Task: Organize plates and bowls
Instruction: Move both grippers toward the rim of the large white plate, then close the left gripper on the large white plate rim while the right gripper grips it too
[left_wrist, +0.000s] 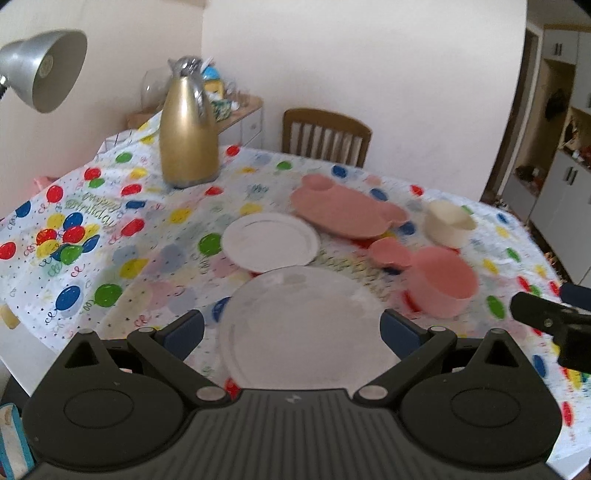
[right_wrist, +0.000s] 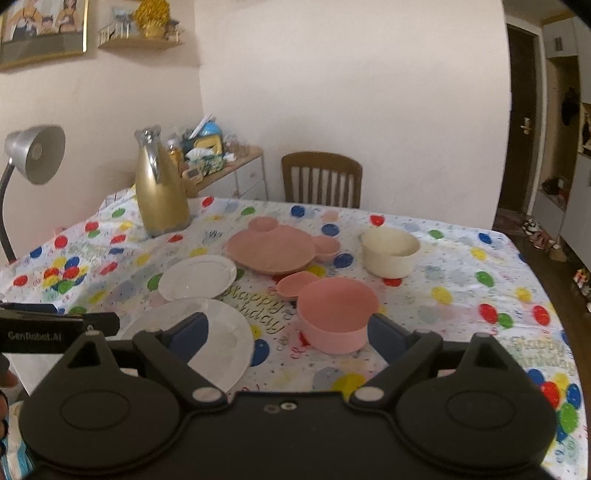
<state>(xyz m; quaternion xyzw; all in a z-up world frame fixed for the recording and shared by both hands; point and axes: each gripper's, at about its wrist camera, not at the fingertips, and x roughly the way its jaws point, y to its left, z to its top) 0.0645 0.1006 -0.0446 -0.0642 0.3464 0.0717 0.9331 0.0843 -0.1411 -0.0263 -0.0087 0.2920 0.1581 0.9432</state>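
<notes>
A large white plate lies on the table just ahead of my open, empty left gripper; it also shows in the right wrist view. A smaller white plate lies beyond it. A pink mouse-eared plate lies further back. A pink eared bowl stands right of the plates, a cream bowl behind it. My right gripper is open and empty, held above the table before the pink bowl.
A gold thermos jug stands at the back left of the balloon tablecloth. A grey desk lamp hangs over the left edge. A wooden chair is behind the table. Cabinets line the right wall.
</notes>
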